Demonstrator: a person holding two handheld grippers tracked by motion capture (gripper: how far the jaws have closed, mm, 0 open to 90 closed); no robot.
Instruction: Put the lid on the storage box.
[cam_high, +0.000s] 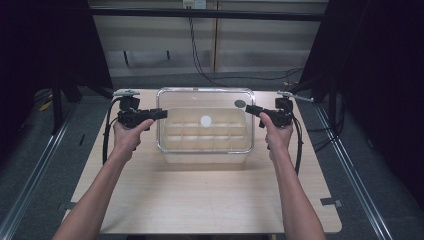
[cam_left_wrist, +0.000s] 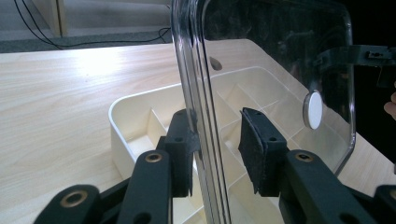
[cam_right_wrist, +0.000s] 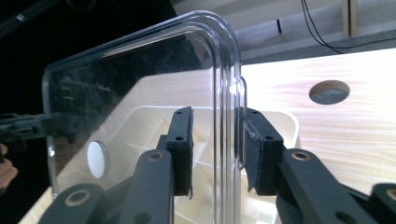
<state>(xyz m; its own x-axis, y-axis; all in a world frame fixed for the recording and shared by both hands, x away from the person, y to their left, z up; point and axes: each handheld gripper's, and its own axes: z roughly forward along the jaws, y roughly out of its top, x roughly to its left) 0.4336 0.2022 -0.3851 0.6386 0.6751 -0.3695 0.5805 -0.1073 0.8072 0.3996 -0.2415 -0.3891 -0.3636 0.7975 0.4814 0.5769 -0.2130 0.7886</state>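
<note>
Tools: my left tool (cam_high: 161, 114) and right tool (cam_high: 248, 109) straddle the clear rigid plastic lid (cam_high: 205, 95), jaws parted, gripping nothing.
Handling: I judge it light, stiff, slippery; pinch both side rims.
Below: cream compartmented tray (cam_high: 205, 142) on the desk (cam_high: 210, 200).

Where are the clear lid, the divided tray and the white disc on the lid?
clear lid (cam_high: 165, 120): high view, its left rim.
divided tray (cam_left_wrist: 122, 122): left gripper view, near outer wall.
white disc (cam_right_wrist: 96, 159): right gripper view, its face.

A tray (cam_high: 205, 137) is sitting mid-table (cam_high: 200, 200), a lid (cam_high: 165, 95) hovering over it, the left claw (cam_high: 161, 114) straddling its left edge, the right claw (cam_high: 250, 110) its right.
</note>
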